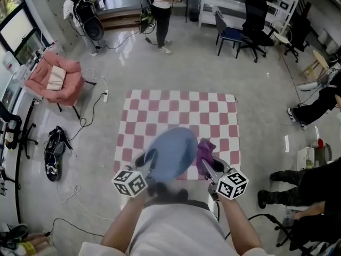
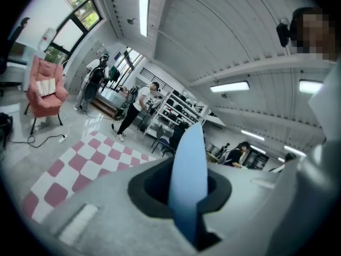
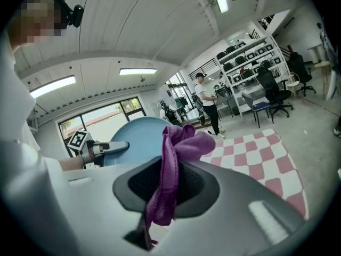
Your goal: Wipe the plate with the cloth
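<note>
A light blue plate (image 1: 171,152) is held up in the air above the checked mat, tilted toward me. My left gripper (image 1: 151,160) is shut on its left rim; in the left gripper view the plate (image 2: 187,180) shows edge-on between the jaws. A purple cloth (image 1: 205,149) hangs bunched from my right gripper (image 1: 208,167), which is shut on it just right of the plate. The right gripper view shows the cloth (image 3: 171,169) pinched between the jaws, with the plate (image 3: 139,138) and the left gripper (image 3: 106,147) behind it.
A pink and white checked mat (image 1: 181,129) lies on the grey floor below. A pink armchair (image 1: 55,80) stands at the left, cables and a black bag (image 1: 54,151) beside it. People stand at the back and sit at the right, near office chairs (image 1: 250,28) and shelves.
</note>
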Tool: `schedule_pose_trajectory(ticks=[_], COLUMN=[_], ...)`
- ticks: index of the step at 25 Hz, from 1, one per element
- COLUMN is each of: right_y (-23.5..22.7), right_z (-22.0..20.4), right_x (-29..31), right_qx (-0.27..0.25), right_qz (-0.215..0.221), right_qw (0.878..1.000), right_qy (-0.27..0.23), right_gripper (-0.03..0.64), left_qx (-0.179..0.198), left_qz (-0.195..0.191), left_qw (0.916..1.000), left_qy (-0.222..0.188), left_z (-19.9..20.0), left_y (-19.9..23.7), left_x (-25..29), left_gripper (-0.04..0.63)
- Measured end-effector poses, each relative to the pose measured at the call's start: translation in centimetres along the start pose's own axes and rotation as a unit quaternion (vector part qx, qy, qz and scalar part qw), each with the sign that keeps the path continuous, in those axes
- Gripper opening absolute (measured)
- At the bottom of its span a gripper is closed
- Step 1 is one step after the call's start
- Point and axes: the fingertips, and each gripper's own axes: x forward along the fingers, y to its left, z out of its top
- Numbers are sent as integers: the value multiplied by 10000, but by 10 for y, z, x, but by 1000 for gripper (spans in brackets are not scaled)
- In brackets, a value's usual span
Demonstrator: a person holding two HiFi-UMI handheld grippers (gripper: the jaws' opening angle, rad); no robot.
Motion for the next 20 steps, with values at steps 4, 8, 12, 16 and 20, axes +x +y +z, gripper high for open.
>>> schedule_pose_trajectory(ticks=[4,8,12,16,20], right_y=[-1,3,4,10,18], right_z=[-14,-25,-21,-16,-15], right_x=[-18,-32,-45,-56,-52], right_qx=[-224,-283,-386,-640,-575], right_qz=[-155,-150,-259,-376,-410], right_qw=[9995,9994,9989,9971,9971], right_qy=[137,115,-101,-162,-287], right_gripper=[64,64,64,64,64], left_qx=[-455,-1159,-1735,-2086,-2363], left_qz=[156,213,182,99,60], left_qw=[9988,9930,9845,9776,9714], left_qy=[8,-88,-179,-253,-216], left_z=[-23,-40,-48,-50,-52], left_y=[-2,-5,-4,-4,8], left_x=[-7,-20,-32,-43,-50], left_gripper=[41,41,41,41,41])
